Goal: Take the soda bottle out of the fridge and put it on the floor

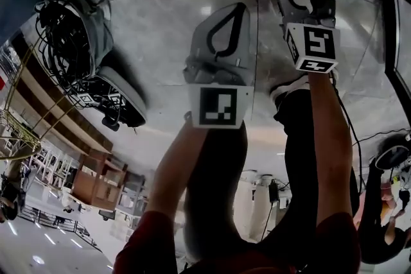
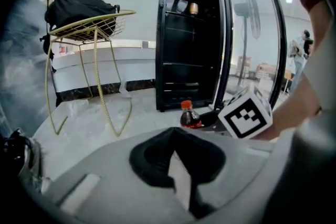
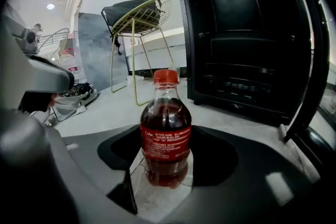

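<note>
Jaws on my right gripper (image 3: 167, 136) are squeezing the soda bottle (image 3: 165, 113) around its label. It's standing upright on the floor (image 3: 105, 107), in front of the open fridge (image 3: 247, 50). My left gripper (image 2: 176, 136) is hanging pinched together, carrying nothing.

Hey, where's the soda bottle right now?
The soda bottle stands upright on the floor between the jaws of the right gripper, just in front of the open fridge, at the top right of the head view.
</note>
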`<state>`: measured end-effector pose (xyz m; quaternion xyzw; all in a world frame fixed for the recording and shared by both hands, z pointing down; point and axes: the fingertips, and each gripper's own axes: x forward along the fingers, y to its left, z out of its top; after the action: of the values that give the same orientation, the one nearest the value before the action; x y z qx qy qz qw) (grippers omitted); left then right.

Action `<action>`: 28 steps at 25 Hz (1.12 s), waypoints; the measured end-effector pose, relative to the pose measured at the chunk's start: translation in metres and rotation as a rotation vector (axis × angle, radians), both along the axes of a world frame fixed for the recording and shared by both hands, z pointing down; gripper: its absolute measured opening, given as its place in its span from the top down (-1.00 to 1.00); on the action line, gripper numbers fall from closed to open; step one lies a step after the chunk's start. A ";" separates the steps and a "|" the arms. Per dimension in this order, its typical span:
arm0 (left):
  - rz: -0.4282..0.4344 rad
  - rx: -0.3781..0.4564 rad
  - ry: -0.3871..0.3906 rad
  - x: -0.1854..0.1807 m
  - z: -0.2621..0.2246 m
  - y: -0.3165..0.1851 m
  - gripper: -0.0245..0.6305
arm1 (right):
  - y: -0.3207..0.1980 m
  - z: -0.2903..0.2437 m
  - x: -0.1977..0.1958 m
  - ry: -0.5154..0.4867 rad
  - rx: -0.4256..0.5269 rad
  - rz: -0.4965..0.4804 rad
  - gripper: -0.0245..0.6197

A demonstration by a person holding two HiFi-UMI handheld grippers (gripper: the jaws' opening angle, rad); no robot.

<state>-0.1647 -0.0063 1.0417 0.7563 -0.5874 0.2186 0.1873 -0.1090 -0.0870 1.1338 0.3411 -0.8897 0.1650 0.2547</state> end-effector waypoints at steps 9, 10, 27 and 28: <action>-0.016 0.007 0.010 -0.008 0.027 -0.020 0.93 | -0.049 0.018 -0.025 -0.008 0.098 0.021 0.03; -0.026 0.007 0.017 -0.008 0.029 -0.021 0.93 | -0.053 0.019 -0.028 -0.009 0.099 0.025 0.03; -0.047 -0.036 0.021 -0.005 0.023 -0.005 0.93 | -0.028 0.025 -0.017 0.016 0.070 0.072 0.04; -0.053 -0.036 0.024 -0.005 0.020 -0.004 0.93 | -0.028 0.025 -0.017 0.012 0.053 0.076 0.04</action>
<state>-0.1693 -0.0105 1.0621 0.7397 -0.6008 0.2150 0.2136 -0.1259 -0.1151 1.1590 0.3825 -0.8785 0.1487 0.2446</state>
